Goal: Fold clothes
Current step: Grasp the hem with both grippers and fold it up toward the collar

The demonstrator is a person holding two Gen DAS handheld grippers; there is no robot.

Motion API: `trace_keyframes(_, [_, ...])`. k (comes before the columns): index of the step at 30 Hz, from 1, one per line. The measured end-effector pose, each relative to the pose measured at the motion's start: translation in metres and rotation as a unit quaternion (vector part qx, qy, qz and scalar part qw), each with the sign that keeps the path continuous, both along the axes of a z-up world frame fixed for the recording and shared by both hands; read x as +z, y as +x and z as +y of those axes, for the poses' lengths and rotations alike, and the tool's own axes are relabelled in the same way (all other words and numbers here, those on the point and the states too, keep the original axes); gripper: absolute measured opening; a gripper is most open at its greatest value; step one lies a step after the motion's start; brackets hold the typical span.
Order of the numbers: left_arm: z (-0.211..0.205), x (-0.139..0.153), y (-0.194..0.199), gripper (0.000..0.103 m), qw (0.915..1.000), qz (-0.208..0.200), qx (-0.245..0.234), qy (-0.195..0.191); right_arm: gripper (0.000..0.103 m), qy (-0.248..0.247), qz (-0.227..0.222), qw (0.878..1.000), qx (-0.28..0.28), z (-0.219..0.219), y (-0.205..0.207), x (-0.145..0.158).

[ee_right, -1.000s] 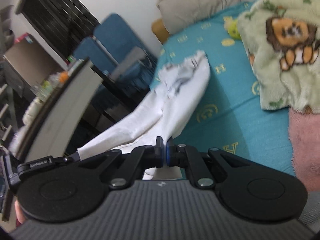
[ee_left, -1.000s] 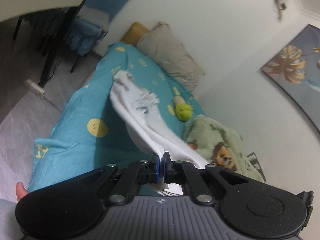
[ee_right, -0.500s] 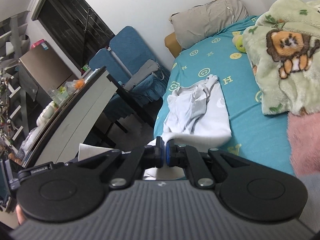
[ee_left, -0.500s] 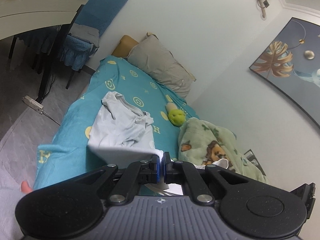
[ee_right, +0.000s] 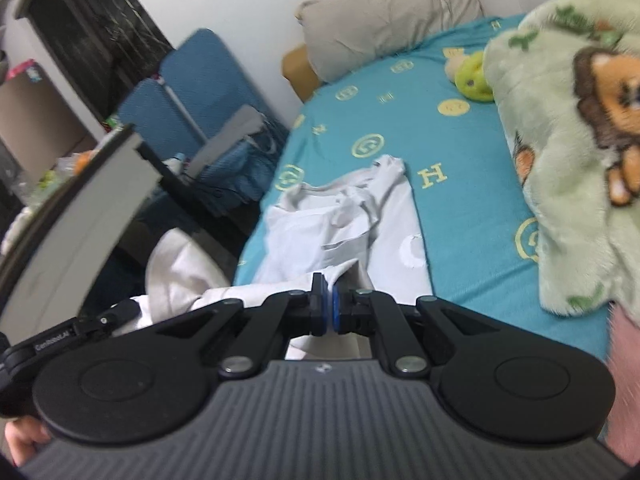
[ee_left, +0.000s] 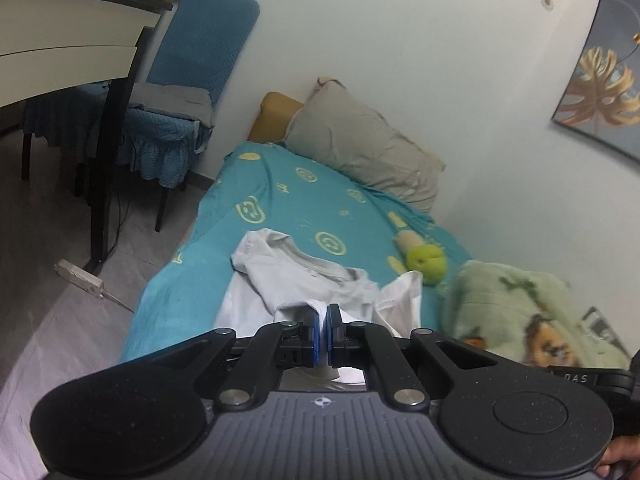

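A white T-shirt (ee_left: 296,284) lies spread on the teal bed sheet (ee_left: 280,196), collar end toward the pillow. My left gripper (ee_left: 323,312) is shut on a bunched fold of its near hem. In the right wrist view the same T-shirt (ee_right: 352,220) stretches away over the sheet (ee_right: 460,184), and my right gripper (ee_right: 328,288) is shut on the hem's other corner. Part of the shirt hangs off the bed's near edge at lower left in that view. Both grippers sit low, close to the mattress edge.
A grey pillow (ee_left: 360,144) rests at the head of the bed. A green plush toy (ee_left: 426,262) and a green lion blanket (ee_right: 560,120) lie on the wall side. Blue-covered chairs (ee_left: 188,80) and a desk (ee_left: 60,40) stand left of the bed; a power strip (ee_left: 80,278) is on the floor.
The shirt, held up and stretched a second ago, has been laid out flat on the sheet. Both grippers have dropped lower and come closer to the bed, still shut on the hem.
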State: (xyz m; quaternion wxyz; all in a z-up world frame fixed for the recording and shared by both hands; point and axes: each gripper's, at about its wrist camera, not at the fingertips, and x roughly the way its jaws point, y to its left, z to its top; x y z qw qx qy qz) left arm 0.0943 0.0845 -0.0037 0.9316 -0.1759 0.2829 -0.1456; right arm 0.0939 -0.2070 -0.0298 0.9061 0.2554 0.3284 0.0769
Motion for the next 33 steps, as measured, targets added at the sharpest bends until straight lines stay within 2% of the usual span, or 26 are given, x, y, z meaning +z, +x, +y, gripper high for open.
trace_keyframes(3, [-0.013,-0.028,0.040,0.004,0.9997,0.008,0.003,0.022,0.006,-0.020,0.016,1.000,-0.001,0.004,0.036,-0.026])
trace_keyframes(9, [-0.020,-0.087,0.098,0.004,0.9973,0.061,0.014,0.039,0.007,-0.063,0.040,0.997,0.000,0.011,0.087,-0.083])
trace_keyframes(13, [-0.021,-0.122,0.120,0.004,0.9938,0.094,0.007,0.059,0.007,-0.092,0.076,0.993,0.008,0.019,0.106,-0.116])
trace_keyframes(17, [-0.028,-0.137,0.123,0.005,0.9912,0.108,-0.004,0.077,0.008,-0.084,0.087,0.993,0.009,0.018,0.112,-0.127])
trace_keyframes(19, [-0.029,-0.135,0.121,0.011,0.9913,0.103,-0.003,0.081,0.008,-0.084,0.087,0.993,0.009,0.019,0.111,-0.126])
trace_keyframes(21, [-0.031,-0.129,0.117,0.024,0.9918,0.095,-0.004,0.085,0.009,-0.081,0.091,0.993,0.003,0.020,0.109,-0.124])
trace_keyframes(22, [-0.033,-0.125,0.113,0.038,0.9922,0.089,-0.006,0.086,0.010,-0.081,0.092,0.992,0.002,0.020,0.107,-0.122])
trace_keyframes(23, [-0.035,-0.120,0.108,0.052,0.9925,0.081,-0.005,0.092,0.019,-0.081,0.093,0.992,0.000,0.021,0.106,-0.120])
trace_keyframes(24, [-0.037,-0.115,0.103,0.059,0.9926,0.072,-0.003,0.098,0.049,-0.078,0.085,0.993,-0.002,0.021,0.103,-0.116])
trace_keyframes(25, [-0.038,-0.109,0.098,0.069,0.9926,0.063,-0.001,0.104,0.069,-0.075,0.077,0.994,-0.004,0.021,0.100,-0.112])
trace_keyframes(26, [-0.040,-0.103,0.091,0.077,0.9927,0.050,-0.001,0.110,0.097,-0.077,0.060,0.995,-0.011,0.022,0.094,-0.105])
trace_keyframes(28, [-0.043,-0.091,0.078,0.083,0.9930,0.026,-0.001,0.115,0.102,-0.088,0.034,0.995,-0.019,0.024,0.084,-0.092])
trace_keyframes(30, [-0.046,-0.079,0.064,0.084,0.9932,0.005,-0.006,0.116,0.102,-0.097,0.020,0.995,-0.013,0.028,0.074,-0.078])
trace_keyframes(33, [-0.050,-0.063,0.040,0.093,0.9922,-0.015,-0.008,0.124,0.102,-0.109,-0.003,0.994,-0.010,0.033,0.055,-0.061])
